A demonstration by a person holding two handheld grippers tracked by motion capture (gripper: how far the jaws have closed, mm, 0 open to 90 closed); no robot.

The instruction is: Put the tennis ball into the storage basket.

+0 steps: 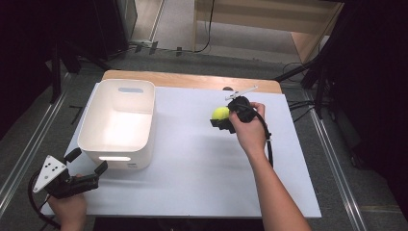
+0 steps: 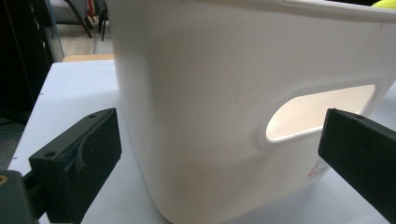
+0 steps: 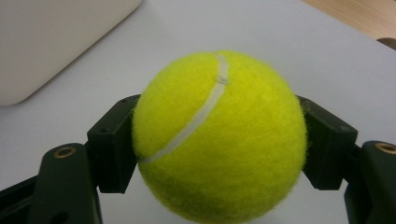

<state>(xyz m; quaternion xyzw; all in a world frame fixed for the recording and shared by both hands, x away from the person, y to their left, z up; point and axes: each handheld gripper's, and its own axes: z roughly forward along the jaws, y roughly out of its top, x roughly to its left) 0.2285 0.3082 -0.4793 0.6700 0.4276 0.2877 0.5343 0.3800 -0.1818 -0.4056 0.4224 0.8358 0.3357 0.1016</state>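
Note:
A yellow-green tennis ball sits between the jaws of my right gripper, which is shut on it over the white table, right of centre. A white plastic bin stands on the table's left half; its inside looks empty from above. My left gripper is open at the table's front left corner, jaws spread wide just before the bin's near wall and its handle slot. Nothing lies between those jaws.
A bare wooden strip runs along the table's far edge. Dark stands and cables ring the table on the floor. Open table surface lies between the bin and the ball and along the front.

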